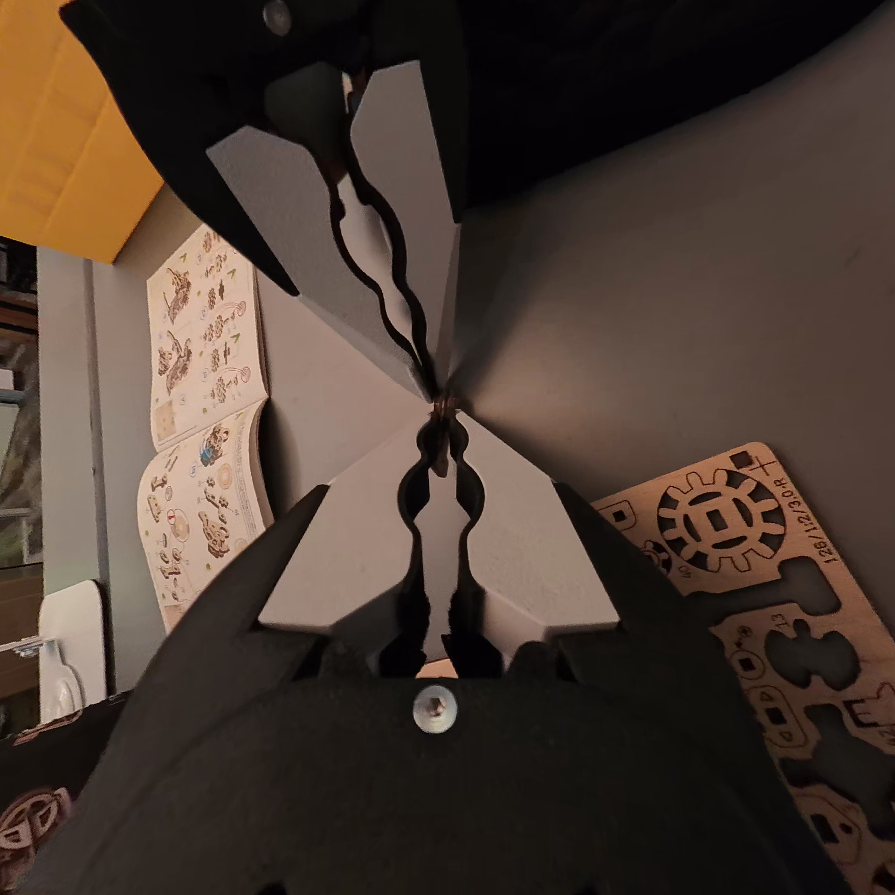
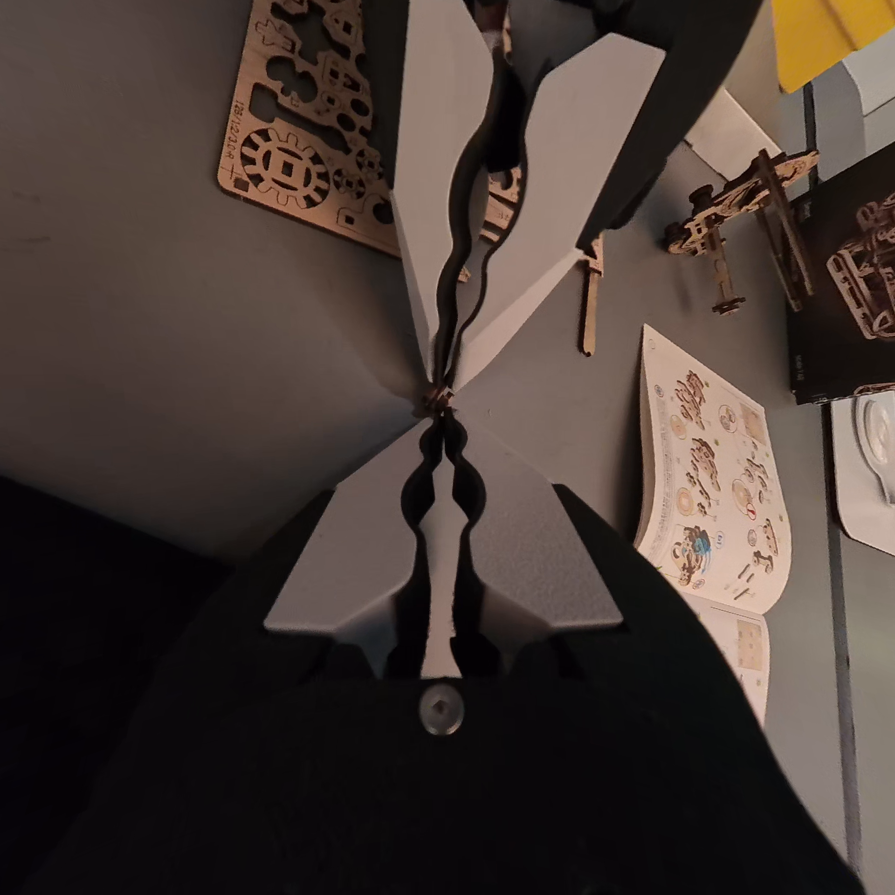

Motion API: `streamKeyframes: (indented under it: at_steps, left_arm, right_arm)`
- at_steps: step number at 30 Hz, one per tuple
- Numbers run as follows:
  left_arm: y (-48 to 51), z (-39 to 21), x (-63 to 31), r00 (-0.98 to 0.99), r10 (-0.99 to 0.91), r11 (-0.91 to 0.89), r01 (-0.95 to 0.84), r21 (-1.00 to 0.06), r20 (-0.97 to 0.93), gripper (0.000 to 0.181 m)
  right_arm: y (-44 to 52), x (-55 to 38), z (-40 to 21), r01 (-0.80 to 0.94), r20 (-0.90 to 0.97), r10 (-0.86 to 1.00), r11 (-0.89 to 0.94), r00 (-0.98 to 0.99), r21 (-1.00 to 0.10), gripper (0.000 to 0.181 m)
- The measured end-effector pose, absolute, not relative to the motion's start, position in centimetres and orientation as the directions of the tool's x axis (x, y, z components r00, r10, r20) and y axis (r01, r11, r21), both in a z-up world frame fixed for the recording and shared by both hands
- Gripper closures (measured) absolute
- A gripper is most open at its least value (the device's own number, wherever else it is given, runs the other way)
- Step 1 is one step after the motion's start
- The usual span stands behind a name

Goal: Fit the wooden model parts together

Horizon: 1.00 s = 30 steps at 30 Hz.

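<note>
The left hand-held gripper [image 1: 443,426] fills the near foreground, tips pinched almost closed on a tiny wooden part [image 1: 441,462]. Facing it tip to tip, the right hand-held gripper [image 2: 438,416] is likewise nearly closed on a small wooden piece [image 2: 436,394], the two pieces meeting in the air above the grey tabletop [image 1: 678,290]. Such thin laser-cut wood is probably light, stiff and easily snapped, so it is best held by its flat faces near the joint. Around lie the open manual [image 2: 717,489], a cut-out sheet [image 2: 300,145], a half-built model [image 2: 736,213] and a dark box [image 2: 852,271]; nothing blocks the joint.
</note>
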<state>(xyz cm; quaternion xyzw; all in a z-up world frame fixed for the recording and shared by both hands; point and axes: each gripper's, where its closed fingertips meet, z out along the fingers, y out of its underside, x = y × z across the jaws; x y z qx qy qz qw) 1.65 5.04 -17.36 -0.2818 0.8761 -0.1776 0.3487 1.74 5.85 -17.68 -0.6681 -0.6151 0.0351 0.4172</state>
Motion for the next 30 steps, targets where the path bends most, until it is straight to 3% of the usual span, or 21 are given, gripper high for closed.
streamKeyframes:
  at_steps: [9, 17, 25, 30]
  left_arm:
    - [5.66, -17.52, 2.18, -0.552, -0.650, 0.757, -0.403, -0.515, -0.522, 0.181]
    - [5.52, -17.47, 2.27, -0.550, -0.657, 0.749, -0.404, -0.525, -0.515, 0.179]
    - [5.28, -17.50, 2.32, -0.557, -0.631, 0.773, -0.394, -0.497, -0.540, 0.180]
    - [5.23, -17.50, 2.30, -0.566, -0.649, 0.757, -0.413, -0.507, -0.508, 0.180]
  right_arm:
    - [6.02, 2.19, -17.63, 0.730, 0.311, 0.876, -0.067, 0.370, -0.681, 0.174]
    - [6.16, 2.05, -17.65, 0.757, 0.322, 0.867, -0.091, 0.379, -0.647, 0.175]
    - [6.04, 2.28, -17.76, 0.846, 0.380, 0.855, -0.119, 0.353, -0.519, 0.176]
    - [5.99, 2.28, -17.82, 0.845, 0.352, 0.865, -0.140, 0.358, -0.516, 0.177]
